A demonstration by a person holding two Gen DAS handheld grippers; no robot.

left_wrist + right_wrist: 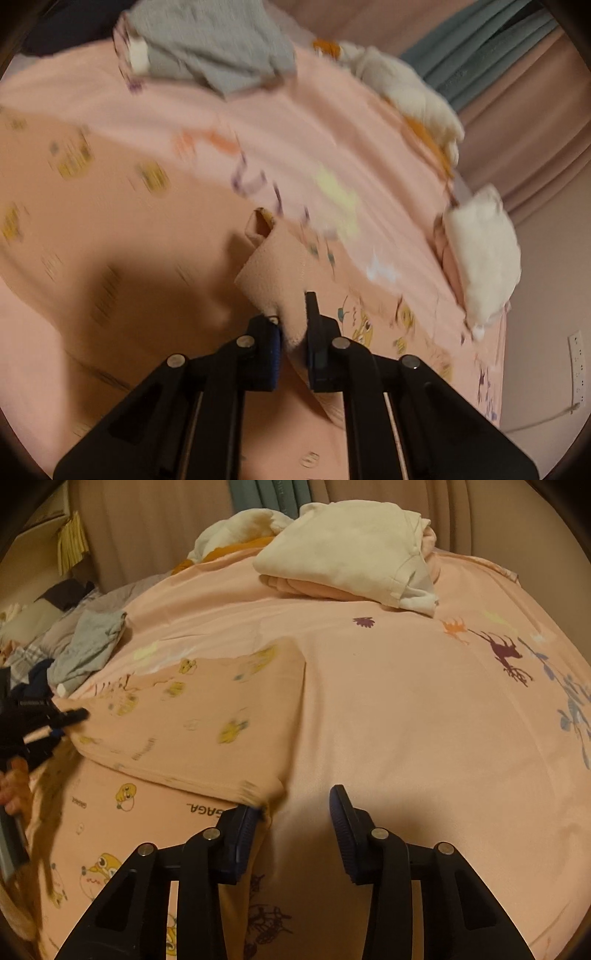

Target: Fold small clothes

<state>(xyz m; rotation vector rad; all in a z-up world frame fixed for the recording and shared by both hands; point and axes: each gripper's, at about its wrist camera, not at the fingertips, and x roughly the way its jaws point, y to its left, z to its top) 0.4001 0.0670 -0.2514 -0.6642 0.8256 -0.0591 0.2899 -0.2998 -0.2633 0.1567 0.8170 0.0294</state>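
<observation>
A peach garment [221, 709] printed with yellow cartoon figures lies on the pink bedsheet [406, 701], with one part folded over the rest. In the left wrist view my left gripper [291, 314] is shut on a corner of the peach garment [273, 269], and the cloth bunches up between the pads. The left gripper [55, 720] also shows at the left edge of the right wrist view, gripping the garment's side. My right gripper [293, 801] hovers with its jaws apart at the garment's near corner. That corner touches the left finger, and only sheet lies between the pads.
A folded cream garment stack [343, 554] sits at the back of the bed, beside a white and orange pile [236, 535]. A crumpled grey garment [88, 646] lies at the left. Curtains hang behind. A hand [11, 782] is at the left edge.
</observation>
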